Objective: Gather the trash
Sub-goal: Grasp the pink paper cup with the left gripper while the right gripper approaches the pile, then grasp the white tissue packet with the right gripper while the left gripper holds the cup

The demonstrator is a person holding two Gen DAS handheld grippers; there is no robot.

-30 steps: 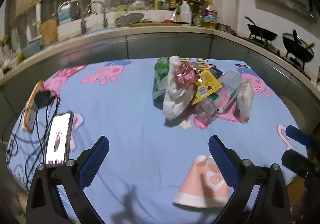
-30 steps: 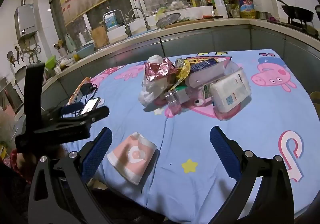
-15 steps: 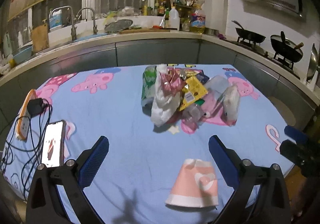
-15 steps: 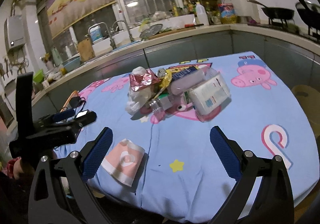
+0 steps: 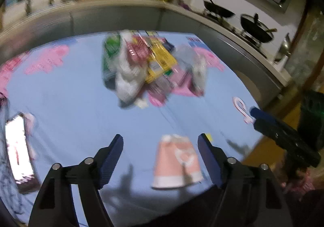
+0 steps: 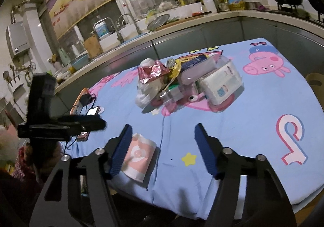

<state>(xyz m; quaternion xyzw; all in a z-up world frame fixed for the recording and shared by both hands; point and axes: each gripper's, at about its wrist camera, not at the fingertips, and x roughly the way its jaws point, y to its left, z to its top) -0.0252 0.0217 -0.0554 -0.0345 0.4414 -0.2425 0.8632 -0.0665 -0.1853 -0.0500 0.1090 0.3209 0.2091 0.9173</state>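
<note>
Tongs: left tongs and right tongs gaping, empty. Best lowered squarely over flattened pink paper cup, lower centre, before squeezing.

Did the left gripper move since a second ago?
Yes. The left gripper swung right: the stove pans slid toward the middle, and the phone slid to the left edge.

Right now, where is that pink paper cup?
The pink paper cup lies flattened near the table's front edge, between the left claw's fingers in its view, well short of the trash pile.
</note>
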